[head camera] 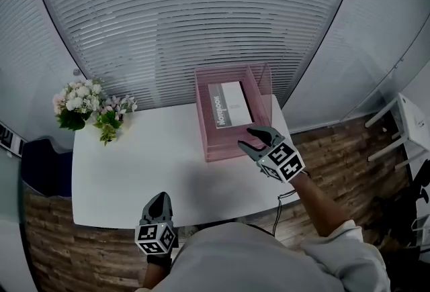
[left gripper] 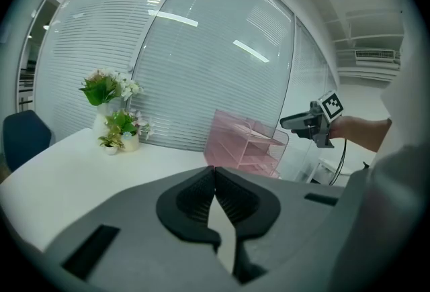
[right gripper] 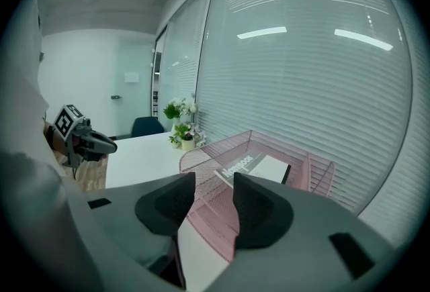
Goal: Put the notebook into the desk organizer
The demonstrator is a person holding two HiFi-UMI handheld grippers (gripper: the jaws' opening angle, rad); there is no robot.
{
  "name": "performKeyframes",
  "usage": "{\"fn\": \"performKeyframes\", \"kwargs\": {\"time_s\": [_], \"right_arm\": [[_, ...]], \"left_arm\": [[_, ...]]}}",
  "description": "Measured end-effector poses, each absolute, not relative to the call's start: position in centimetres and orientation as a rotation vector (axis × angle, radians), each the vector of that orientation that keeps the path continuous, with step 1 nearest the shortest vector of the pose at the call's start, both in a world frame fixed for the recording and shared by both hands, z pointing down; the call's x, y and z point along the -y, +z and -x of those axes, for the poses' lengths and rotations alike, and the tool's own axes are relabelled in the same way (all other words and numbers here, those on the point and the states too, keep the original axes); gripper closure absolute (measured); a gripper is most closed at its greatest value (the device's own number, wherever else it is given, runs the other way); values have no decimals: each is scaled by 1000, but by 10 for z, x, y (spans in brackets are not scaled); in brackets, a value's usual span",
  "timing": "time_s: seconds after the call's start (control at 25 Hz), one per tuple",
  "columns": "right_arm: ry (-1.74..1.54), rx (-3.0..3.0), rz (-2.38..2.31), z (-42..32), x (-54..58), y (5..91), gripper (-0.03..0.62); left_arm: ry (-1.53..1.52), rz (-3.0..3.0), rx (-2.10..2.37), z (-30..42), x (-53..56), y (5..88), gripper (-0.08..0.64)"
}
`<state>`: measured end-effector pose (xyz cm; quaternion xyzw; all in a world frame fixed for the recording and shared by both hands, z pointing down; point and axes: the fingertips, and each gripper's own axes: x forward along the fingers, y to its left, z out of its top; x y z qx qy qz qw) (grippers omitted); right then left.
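the notebook lies flat in the top tray of the pink mesh desk organizer, which stands at the back right of the white tabletop. the right hand-held gripper hangs by the organizer's front right corner, its jaws spread with nothing pinched. the left hand-held gripper sits low at the tabletop's near edge, jaws pressed together and empty. flowers stand at the far left.

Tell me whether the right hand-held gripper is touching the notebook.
Apart. The right gripper view shows the right hand-held gripper open, with the notebook lying in the organizer beyond its jaws.
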<state>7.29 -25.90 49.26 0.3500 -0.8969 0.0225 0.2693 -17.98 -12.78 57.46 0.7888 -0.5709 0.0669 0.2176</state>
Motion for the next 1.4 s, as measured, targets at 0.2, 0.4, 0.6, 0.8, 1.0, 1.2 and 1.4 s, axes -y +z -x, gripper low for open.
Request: {"fn": "performKeyframes", "kwargs": {"time_s": [0.2,0.4,0.6,0.8,1.0,1.2,1.4], "right_arm": [[83,2458,-1022,-83,239,492,405],[118,2493,-1091,-95,223,491,413],[139,2521,-1185,-112,213,485,421],[157,2526,-1289,-131,201,484,449],[188,2521,-1353,-146,191,488,463],[202,2522,-1401,-156,180,488,480],[201,2520,-1438,-163,171,489,523]], "left_arm": [[203,-2215,1562,173,132,571,551],[218,-2242,1544,165,137,568,551],[230,-2263,1532,157,141,565,551],[242,-2269,1528,153,141,565,551],[248,-2272,1525,150,144,565,551],[252,-2283,1519,143,144,563,551],[259,-2284,1517,140,143,562,551]]}}
